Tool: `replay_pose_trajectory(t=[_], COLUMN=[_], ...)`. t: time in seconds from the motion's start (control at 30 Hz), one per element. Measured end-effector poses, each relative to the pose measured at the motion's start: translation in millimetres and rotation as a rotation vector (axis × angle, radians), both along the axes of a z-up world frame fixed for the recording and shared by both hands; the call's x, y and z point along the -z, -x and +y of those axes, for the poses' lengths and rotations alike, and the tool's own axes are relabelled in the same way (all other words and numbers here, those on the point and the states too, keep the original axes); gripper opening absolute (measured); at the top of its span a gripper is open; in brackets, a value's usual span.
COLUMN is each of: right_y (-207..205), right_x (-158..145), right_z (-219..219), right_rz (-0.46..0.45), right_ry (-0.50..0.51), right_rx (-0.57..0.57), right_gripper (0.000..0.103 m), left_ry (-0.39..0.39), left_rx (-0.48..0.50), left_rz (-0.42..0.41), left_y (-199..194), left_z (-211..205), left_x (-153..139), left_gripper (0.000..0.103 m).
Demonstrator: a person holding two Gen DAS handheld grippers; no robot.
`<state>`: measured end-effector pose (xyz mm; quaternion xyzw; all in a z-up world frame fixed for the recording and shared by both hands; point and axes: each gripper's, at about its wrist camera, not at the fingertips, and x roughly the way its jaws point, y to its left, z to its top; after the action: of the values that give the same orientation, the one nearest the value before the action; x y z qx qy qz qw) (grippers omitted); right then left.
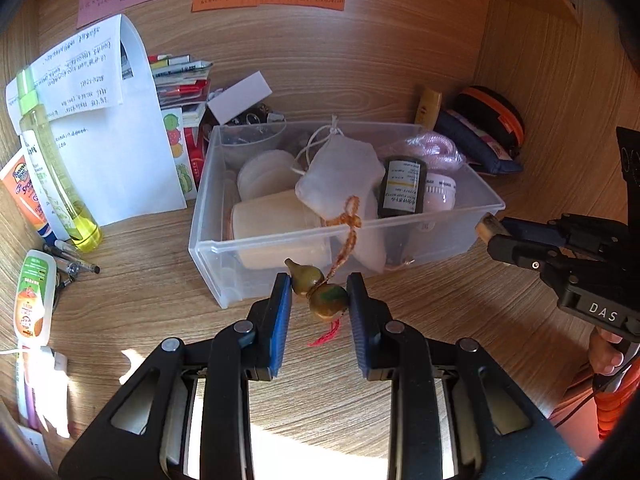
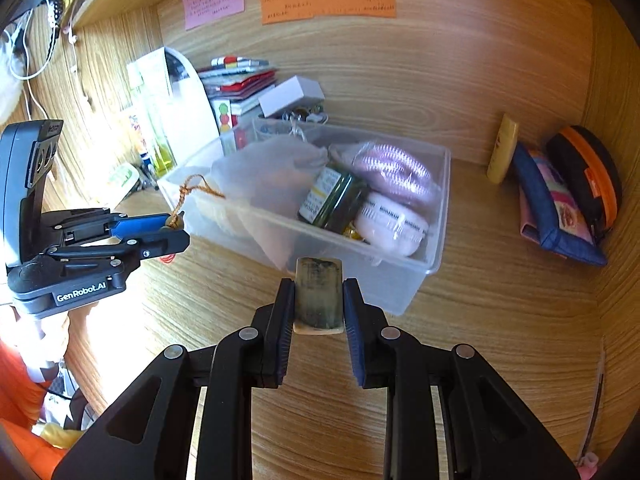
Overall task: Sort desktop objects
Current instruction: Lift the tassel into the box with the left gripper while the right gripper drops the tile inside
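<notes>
The gourd charm [image 1: 318, 292] is clenched in the left hand-held gripper [image 1: 319, 300], the rectangular block [image 2: 319, 296] in the right hand-held gripper [image 2: 319, 300]; both should be lifted clear of the clear plastic bin's [image 1: 280, 236] front rim before being let go, lest the cord [image 1: 348, 232] snag.

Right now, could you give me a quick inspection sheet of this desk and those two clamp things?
Surface: wooden desk in a wood-panelled nook, sunlit patch near the front.
Job's things: clear plastic bin holding a white pouch, dark labelled jar and pink items; gourd charm on an orange cord; small rectangular block.
Clutter: yellow spray bottle, tubes, pens, papers and booklets at left; pouches and cream bottle at right.
Grippers: left tool shut on the gourd charm; right tool shut on the block; both clear of the desk.
Cables: white cord hanging at far left.
Surroundings: coloured notes on the back wall.
</notes>
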<state>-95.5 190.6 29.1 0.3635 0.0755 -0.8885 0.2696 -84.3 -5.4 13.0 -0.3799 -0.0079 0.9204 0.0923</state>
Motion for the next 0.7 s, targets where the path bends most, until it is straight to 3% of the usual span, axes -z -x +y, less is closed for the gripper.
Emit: replay_pose_trajectory(t=[0.27, 0.7], right_y=[18.5, 57.3], right_x=[-11.2, -3.0], right_z=[5.9, -12.6], right_rz=[0.037, 0.007], right_ry=[0.018, 0.004], right_rx=[0.036, 0.032], right_gripper=[0.022, 0.022], left_ry=[-0.009, -0.039], left_rx=[-0.038, -0.035], left_rz=[0.052, 0.017], left_y=[13.7, 44.4], left_z=[-13.5, -15.8], left_x=[-19.9, -9.2], left_gripper=[0.028, 0.028])
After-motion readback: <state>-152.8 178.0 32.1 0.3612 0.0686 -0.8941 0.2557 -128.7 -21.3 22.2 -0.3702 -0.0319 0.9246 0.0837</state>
